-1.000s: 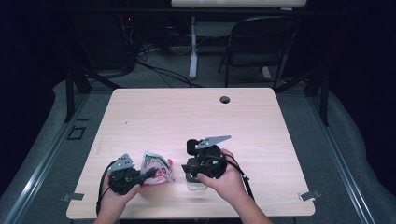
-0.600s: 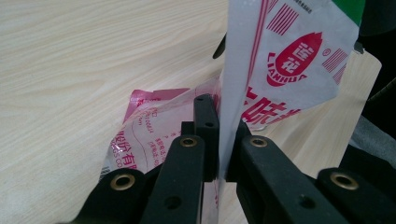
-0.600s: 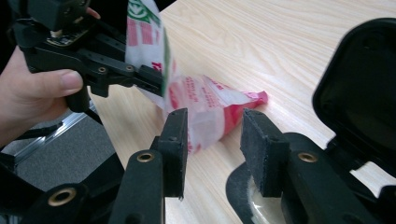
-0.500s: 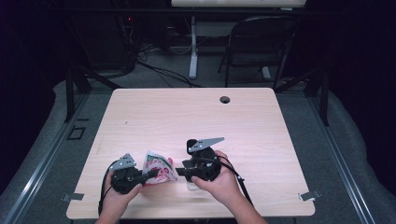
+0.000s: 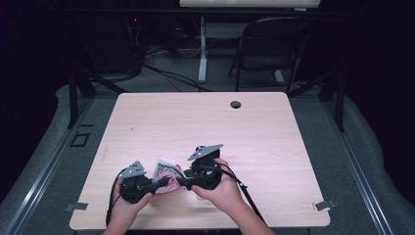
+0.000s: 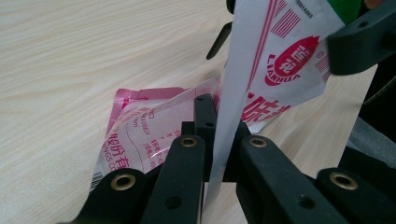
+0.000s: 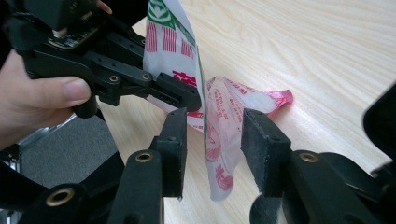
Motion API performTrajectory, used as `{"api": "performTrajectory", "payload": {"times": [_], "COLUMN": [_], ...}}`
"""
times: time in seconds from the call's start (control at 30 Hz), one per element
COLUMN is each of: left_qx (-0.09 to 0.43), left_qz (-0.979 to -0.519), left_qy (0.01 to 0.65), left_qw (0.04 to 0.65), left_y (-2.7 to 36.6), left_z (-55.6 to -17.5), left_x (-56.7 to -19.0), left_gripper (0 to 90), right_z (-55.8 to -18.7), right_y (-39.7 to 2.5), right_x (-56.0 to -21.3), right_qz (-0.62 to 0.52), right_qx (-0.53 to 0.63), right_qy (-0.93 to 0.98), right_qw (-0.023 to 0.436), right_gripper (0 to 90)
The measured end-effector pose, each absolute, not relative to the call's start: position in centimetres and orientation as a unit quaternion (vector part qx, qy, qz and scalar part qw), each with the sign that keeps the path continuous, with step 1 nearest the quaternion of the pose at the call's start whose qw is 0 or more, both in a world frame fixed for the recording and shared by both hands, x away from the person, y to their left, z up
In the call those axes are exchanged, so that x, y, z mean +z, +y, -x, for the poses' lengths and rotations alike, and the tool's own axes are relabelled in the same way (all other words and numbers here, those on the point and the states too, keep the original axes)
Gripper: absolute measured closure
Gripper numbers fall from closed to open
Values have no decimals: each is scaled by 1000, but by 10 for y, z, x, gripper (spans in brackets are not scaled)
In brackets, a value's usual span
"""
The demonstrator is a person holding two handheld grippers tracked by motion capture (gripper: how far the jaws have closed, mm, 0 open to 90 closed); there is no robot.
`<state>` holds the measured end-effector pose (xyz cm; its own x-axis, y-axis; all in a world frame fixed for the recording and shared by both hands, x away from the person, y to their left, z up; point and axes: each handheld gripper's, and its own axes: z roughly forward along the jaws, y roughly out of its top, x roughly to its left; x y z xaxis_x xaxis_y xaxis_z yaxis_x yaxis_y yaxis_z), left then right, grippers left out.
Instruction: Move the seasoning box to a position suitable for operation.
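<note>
Over the last second I have drawn my right tongs [image 5: 182, 183] down and to the left, from beside the packet [image 5: 165, 172] to right against it, so they now meet my left tongs [image 5: 161, 184] at its edge. My left tongs have edged slightly toward the near edge of the bench [image 5: 205, 122], and the packet has come with them.

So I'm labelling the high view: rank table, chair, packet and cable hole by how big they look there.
1. table
2. chair, though it stands farther off, so its real size is unsure
3. packet
4. cable hole
</note>
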<state>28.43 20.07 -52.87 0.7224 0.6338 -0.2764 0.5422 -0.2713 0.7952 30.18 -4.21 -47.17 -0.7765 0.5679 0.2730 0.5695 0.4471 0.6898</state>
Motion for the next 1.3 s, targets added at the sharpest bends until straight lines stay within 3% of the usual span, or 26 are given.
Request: {"api": "performTrajectory", "payload": {"times": [0.2,0.53,0.63,0.93,1.13,1.3], "left_qx": [48,50,57,82,132,150], "left_qz": [-796,-802,-807,-809,-822,-840], "left_qy": [369,359,354,356,342,318], "left_qw": [479,475,469,461,435,412], "left_y": [201,200,201,208,210,211], "left_z": [-284,-282,-281,-278,-270,-266], "left_x": [-529,-529,-530,-530,-536,-545], "left_gripper": [897,858,814,571,448,448], "right_z": [-307,-310,-312,-313,-313,-312], "right_y": [-29,-25,-26,-27,-28,-29], "right_x": [-481,-486,-486,-486,-485,-485], "right_qz": [331,333,328,332,326,324], "right_qx": [-389,-375,-376,-381,-377,-374], "right_qy": [-860,-865,-867,-863,-867,-868], "right_qw": [7,7,15,33,31,31], "right_gripper": [671,887,899,900,900,900]}}
